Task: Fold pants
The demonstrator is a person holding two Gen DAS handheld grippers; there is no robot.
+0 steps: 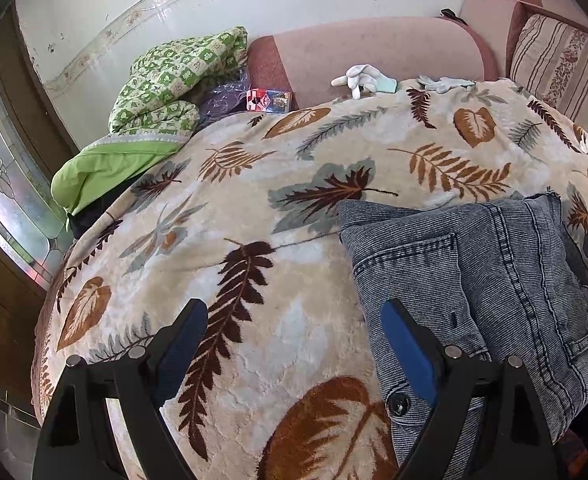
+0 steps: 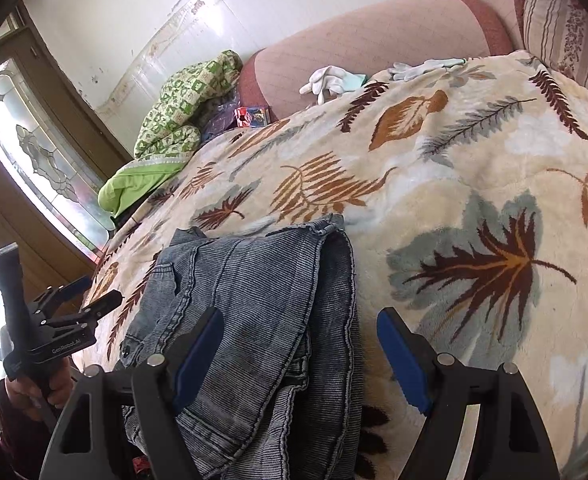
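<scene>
Left claw (image 1: 294, 344): mine, spread wide with nothing between the blue pads; it hangs over the blanket, and its right finger overlaps the near left edge of the pants.
Blanket (image 1: 254, 208): cream plush with brown and grey leaves, spread over the bed under both my claws.
Green quilt (image 1: 166, 80): bunched far ahead and to the left of my left claw, against the wall.
Small red box (image 1: 268, 100): far ahead of my left claw, just right of the quilt.
White gloves (image 1: 359, 78): far ahead, slightly right of my left claw, at the blanket's far edge by the pink sofa back (image 1: 373, 48).
Pants (image 1: 473, 264): grey-blue denim, folded into a thick bundle lying on the blanket, ahead and to the right of my left claw; button at the near edge.
Pants from the right (image 2: 254, 300): the bundle lies ahead and left of centre.
Right claw (image 2: 299, 344): mine, also wide apart and gripping nothing; its left finger sits over the denim, its right finger over bare blanket.
</scene>
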